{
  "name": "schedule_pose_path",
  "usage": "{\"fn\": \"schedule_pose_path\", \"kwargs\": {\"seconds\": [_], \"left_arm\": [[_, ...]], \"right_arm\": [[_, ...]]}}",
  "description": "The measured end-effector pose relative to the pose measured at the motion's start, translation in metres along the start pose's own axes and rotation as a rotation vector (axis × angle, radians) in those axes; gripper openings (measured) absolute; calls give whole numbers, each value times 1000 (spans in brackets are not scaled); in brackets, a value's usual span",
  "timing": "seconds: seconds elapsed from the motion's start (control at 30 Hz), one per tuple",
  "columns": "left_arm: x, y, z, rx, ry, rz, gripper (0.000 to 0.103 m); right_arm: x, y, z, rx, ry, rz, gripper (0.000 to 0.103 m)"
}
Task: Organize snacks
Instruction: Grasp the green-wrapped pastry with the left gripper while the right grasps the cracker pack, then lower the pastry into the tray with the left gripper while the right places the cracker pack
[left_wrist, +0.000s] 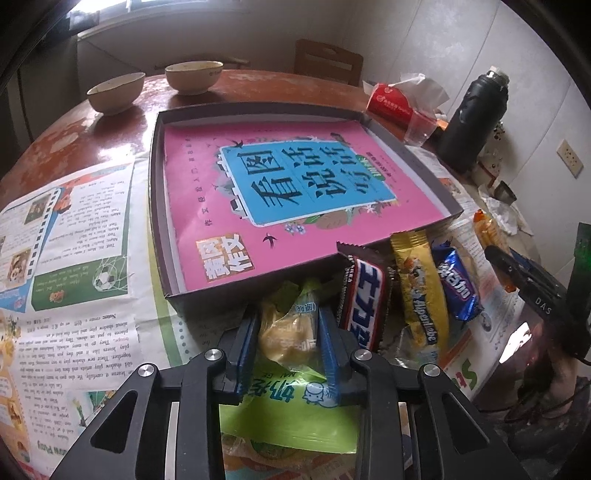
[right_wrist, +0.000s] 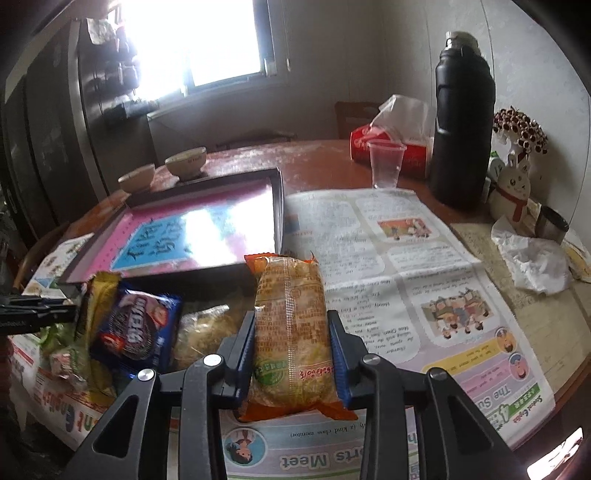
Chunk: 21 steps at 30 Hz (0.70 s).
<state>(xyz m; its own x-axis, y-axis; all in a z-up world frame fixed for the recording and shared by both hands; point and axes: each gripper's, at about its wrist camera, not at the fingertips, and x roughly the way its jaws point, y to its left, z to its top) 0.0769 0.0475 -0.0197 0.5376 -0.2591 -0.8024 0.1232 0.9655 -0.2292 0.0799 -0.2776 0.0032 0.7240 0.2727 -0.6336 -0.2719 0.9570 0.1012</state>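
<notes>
Two grippers each clamp a snack. The left gripper (left_wrist: 288, 325) pinches a green-and-yellow packet (left_wrist: 291, 332) just before the dark box (left_wrist: 162, 206). Only the right wrist view shows the right gripper (right_wrist: 291, 339) squeezing an orange noodle packet (right_wrist: 291, 325) above the newspaper (right_wrist: 406, 266). Loose snacks (left_wrist: 417, 295) lie against the box's near wall; two bowls (left_wrist: 116, 92) stand beyond.

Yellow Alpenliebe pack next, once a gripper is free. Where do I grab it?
Grip the yellow Alpenliebe pack across its narrow width near the middle, coming from above. It lies long and slim, wedged between the Snickers bar and the blue Oreo pack, so side room looks tight; its upper end leans on the box.
</notes>
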Motion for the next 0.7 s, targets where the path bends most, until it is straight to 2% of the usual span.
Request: {"fn": "schedule_pose_path", "kwargs": {"seconds": [0.37, 0.7], "left_arm": [[-29, -3, 12, -3, -79, -19, 32], [-33, 1, 35, -27, -126, -26, 32]], "right_arm": [[-11, 17, 15, -34, -51, 36, 36], [-6, 37, 32, -58, -84, 83, 36]]}}
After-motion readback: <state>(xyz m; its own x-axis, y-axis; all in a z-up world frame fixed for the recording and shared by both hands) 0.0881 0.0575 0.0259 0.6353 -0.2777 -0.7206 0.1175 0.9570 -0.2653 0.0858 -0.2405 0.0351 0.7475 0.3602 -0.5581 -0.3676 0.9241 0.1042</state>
